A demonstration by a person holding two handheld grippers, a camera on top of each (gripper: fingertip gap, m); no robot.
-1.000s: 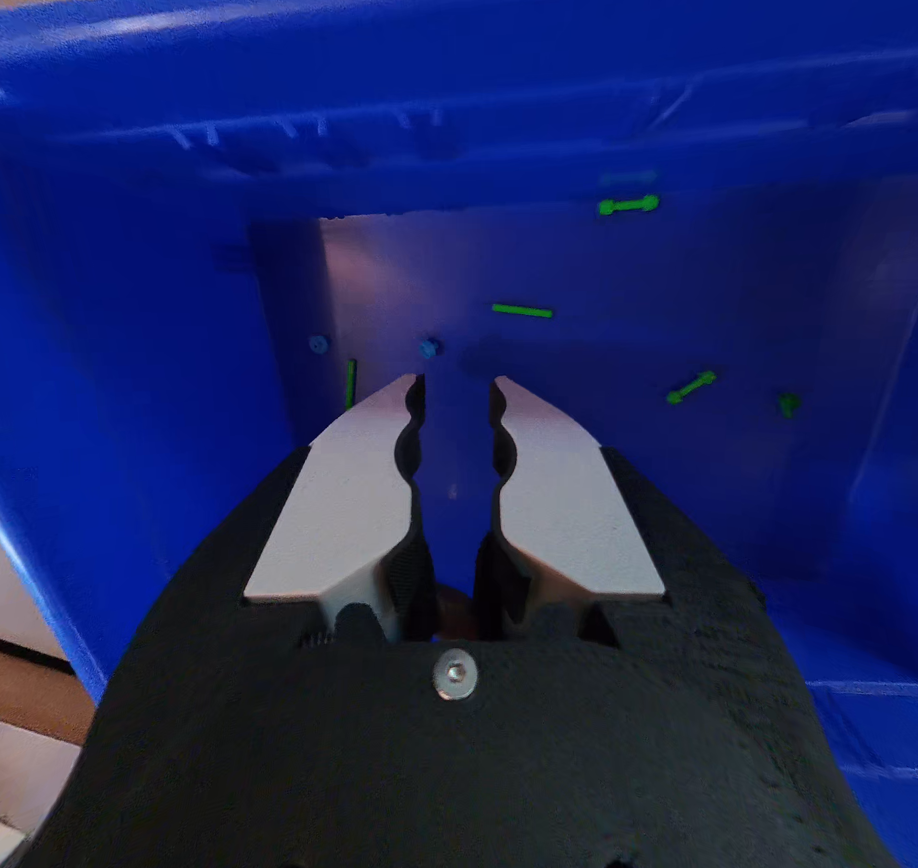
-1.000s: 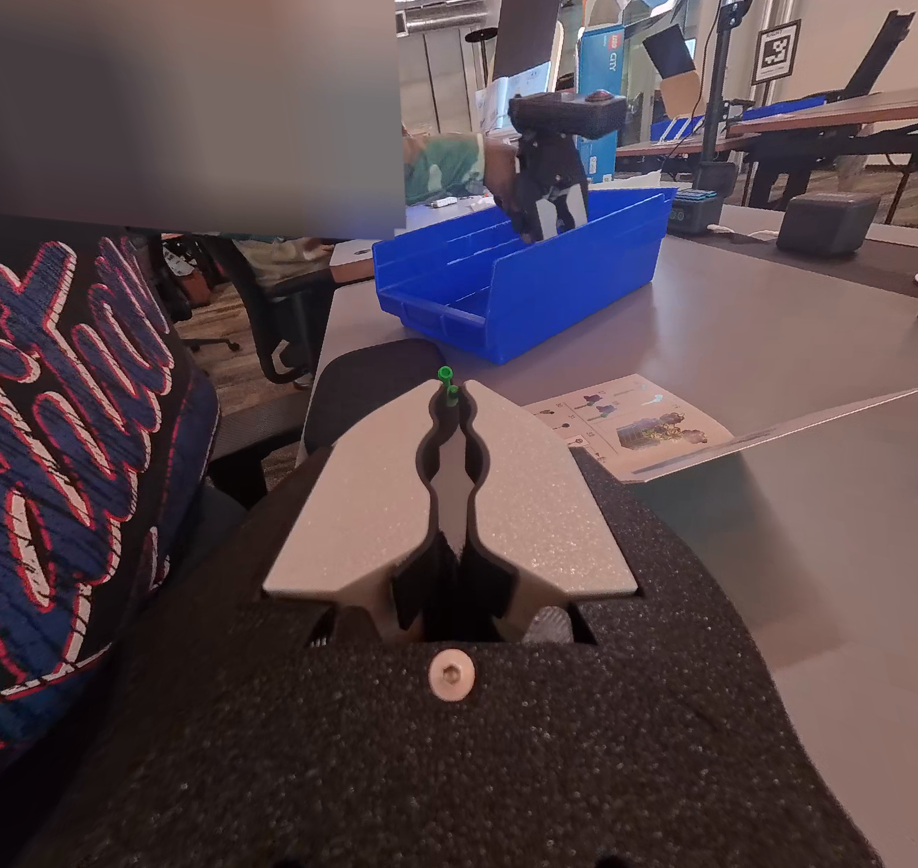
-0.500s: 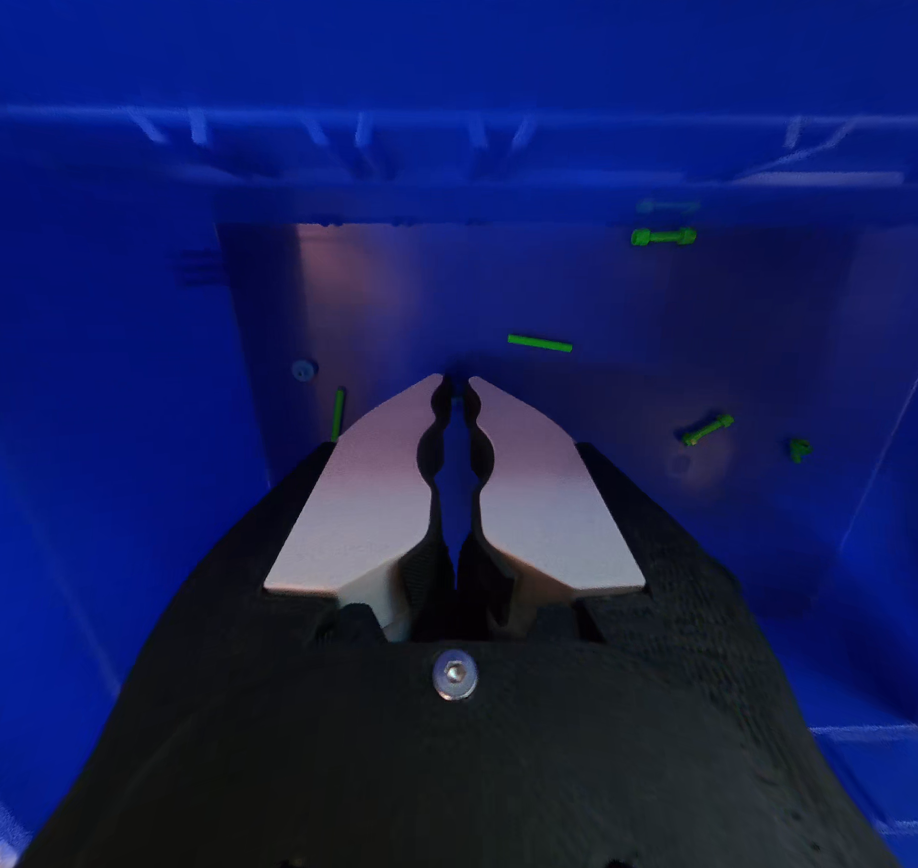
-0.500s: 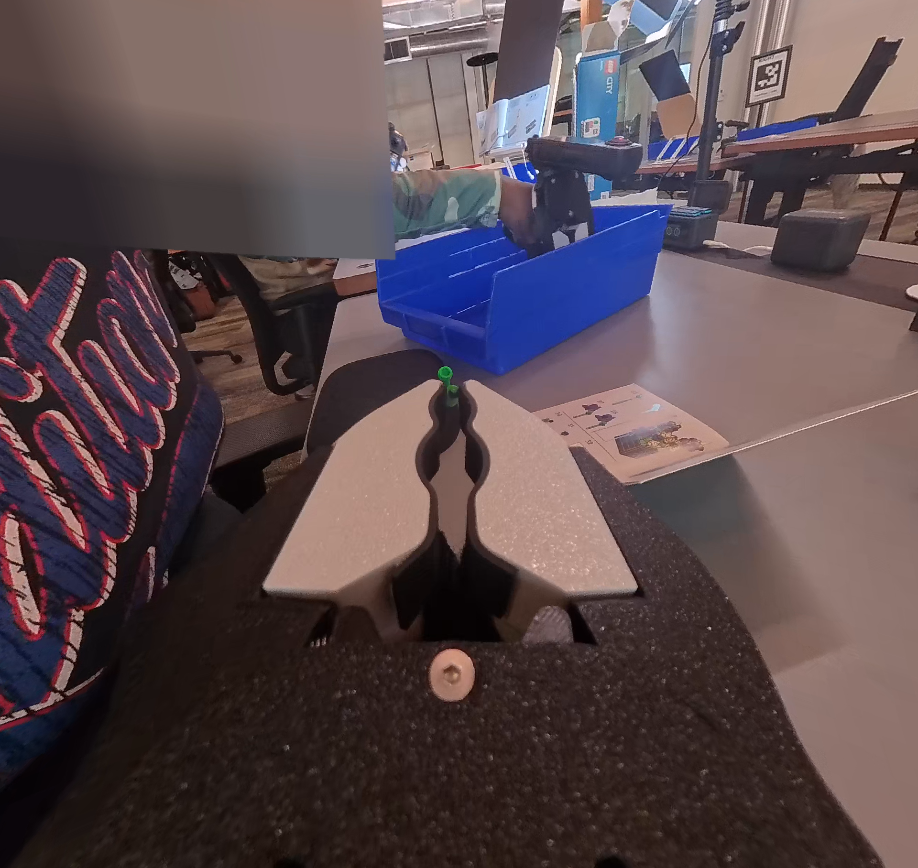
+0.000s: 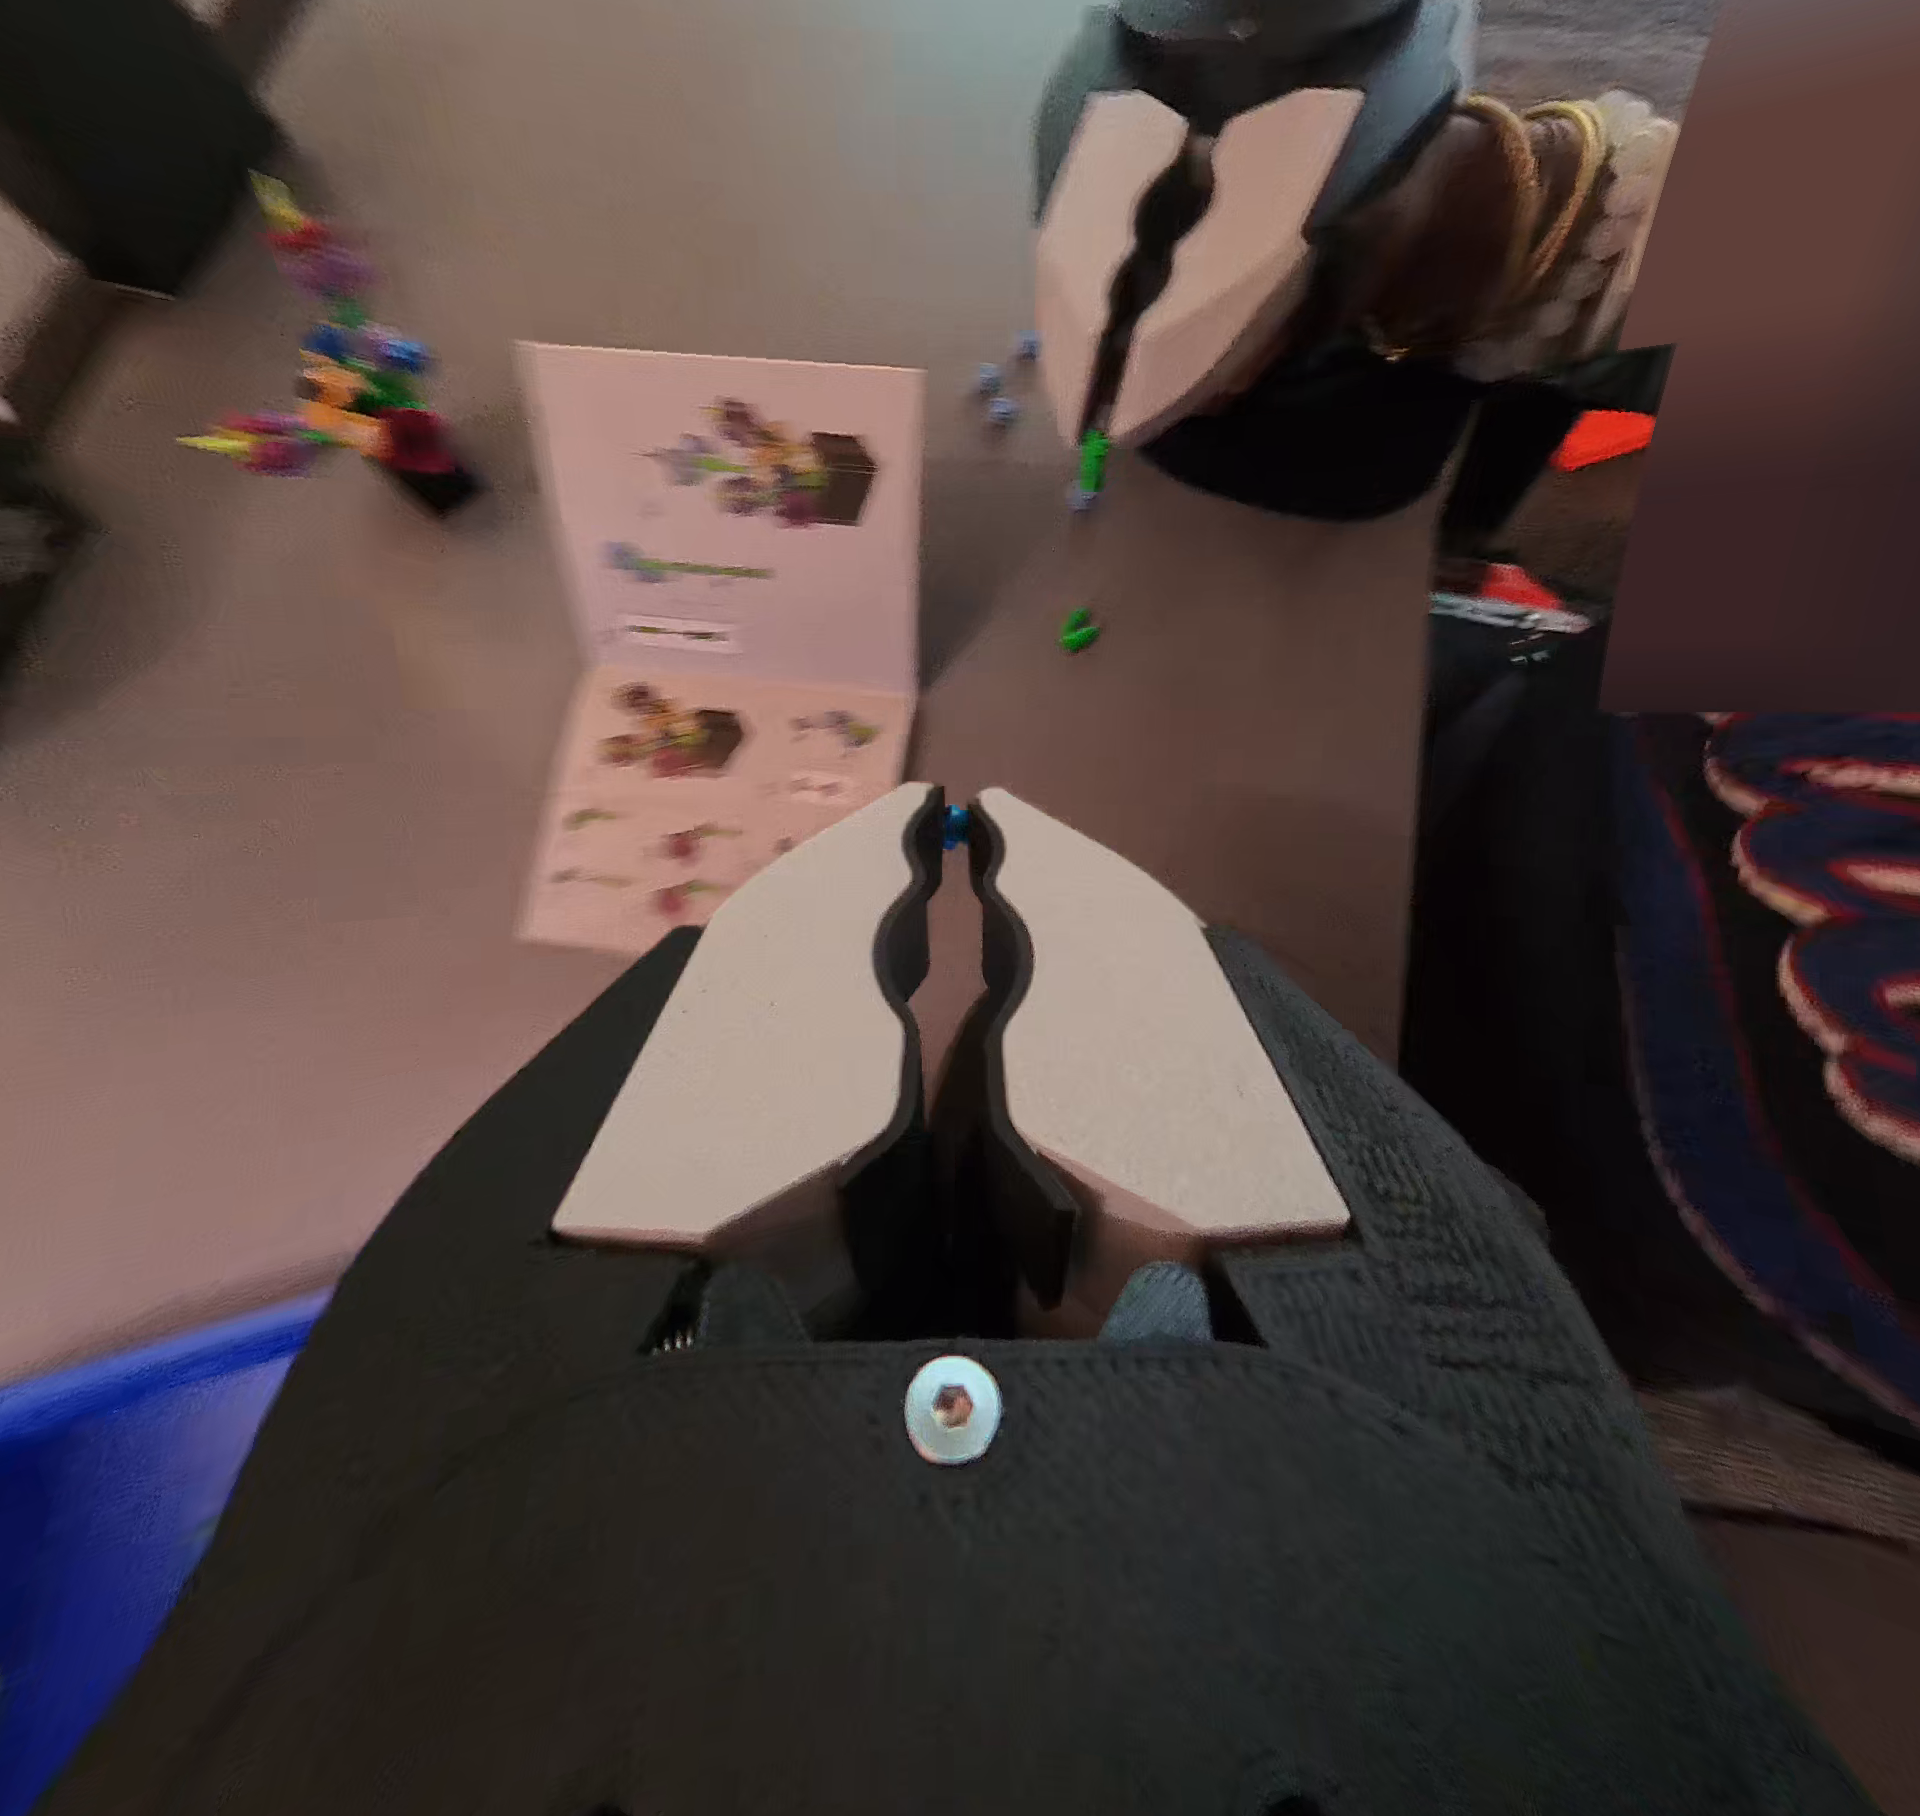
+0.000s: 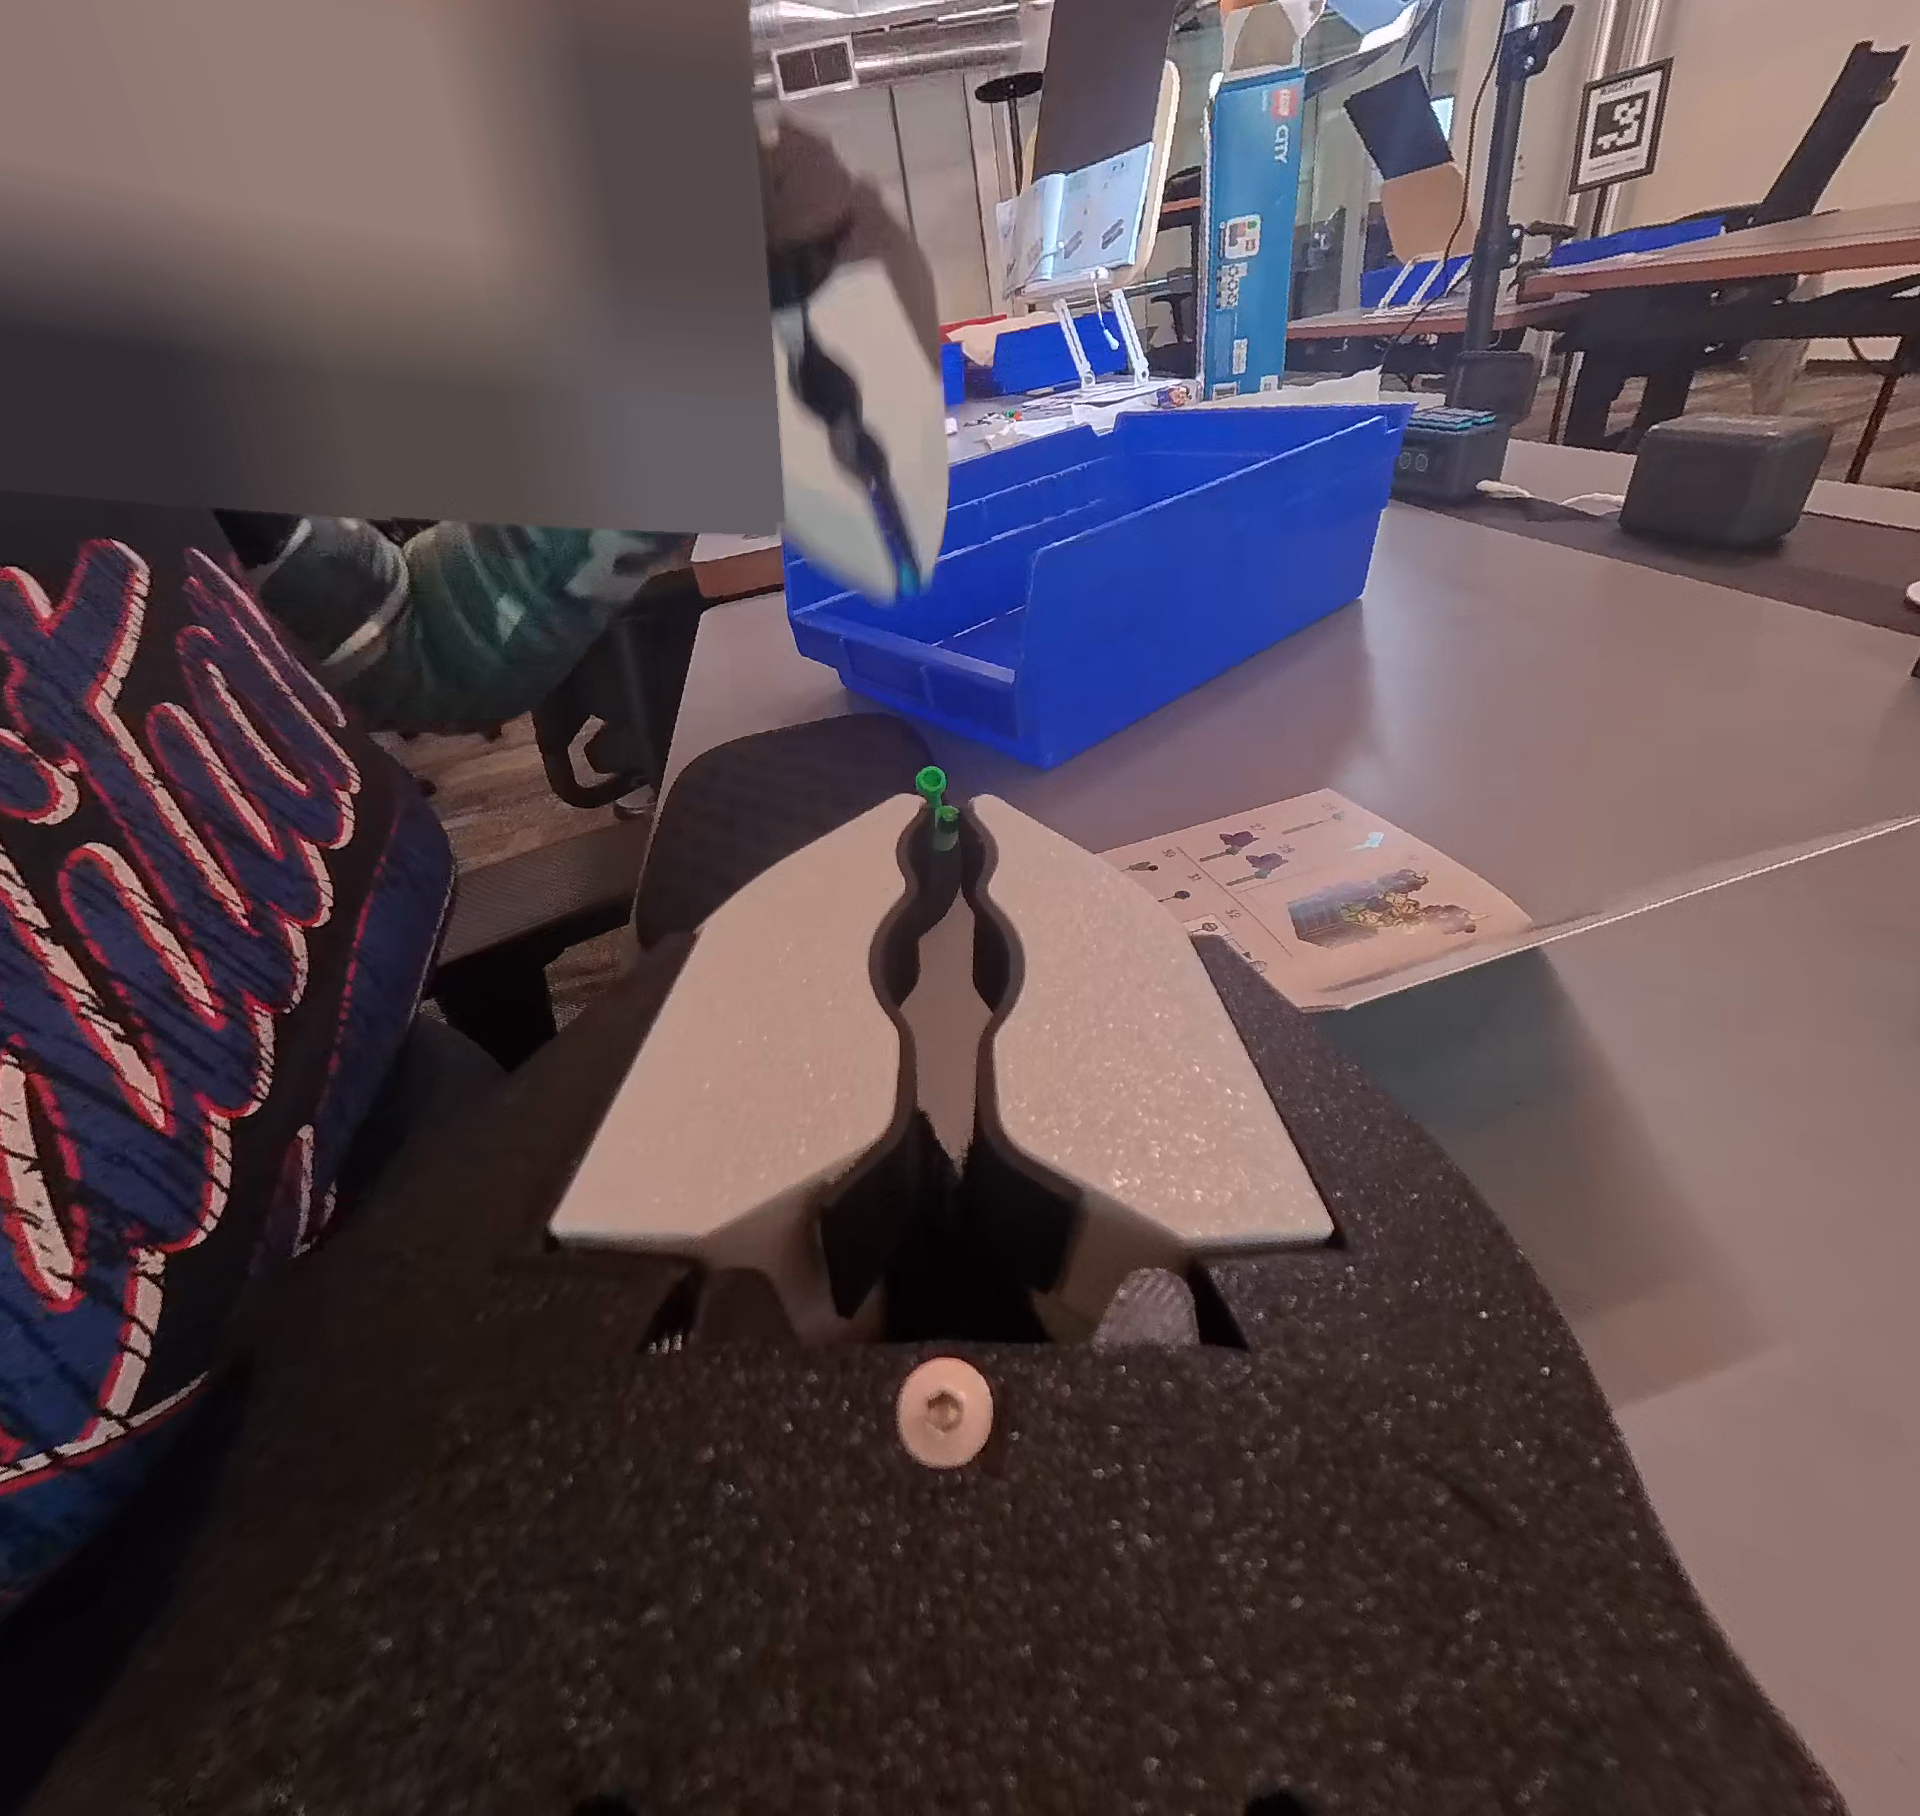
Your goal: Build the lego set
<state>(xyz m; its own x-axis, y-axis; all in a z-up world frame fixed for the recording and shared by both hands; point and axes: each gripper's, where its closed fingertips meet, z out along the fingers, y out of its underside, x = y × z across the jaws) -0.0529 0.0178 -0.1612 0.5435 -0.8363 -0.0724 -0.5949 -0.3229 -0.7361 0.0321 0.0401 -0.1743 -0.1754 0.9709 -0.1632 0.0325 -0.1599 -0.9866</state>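
Observation:
My left gripper point(image 5: 957, 816) is shut on a small blue piece point(image 5: 955, 824) at its tips and is held high above the grey table. It also shows blurred in the right wrist view point(image 6: 902, 561). My right gripper point(image 6: 943, 816) is shut on a green stem piece point(image 6: 938, 810) that sticks up past the tips. It shows in the left wrist view point(image 5: 1096, 421) with the green stem piece point(image 5: 1089, 462) hanging from it. The instruction booklet point(image 5: 727, 623) lies open on the table. A part-built colourful flower model point(image 5: 343, 384) stands at the left.
A blue bin point(image 6: 1122, 561) stands on the grey table point(image 6: 1558, 686) beyond the booklet point(image 6: 1320, 893). A loose green piece point(image 5: 1077, 631) and small pale blue pieces point(image 5: 1000, 395) lie near the right gripper. A person in a dark printed shirt point(image 6: 135, 893) sits close at the left. Some 10 centimetres of space lies between my two pairs of fingers. The part-built colourful flower model point(image 5: 343, 384) is about equally far from each gripper, around 30 centimetres.
My left gripper closed on the blue piece inside the bin, then lifted out and swung over the table towards the right gripper. The right gripper stayed put with the green stem.

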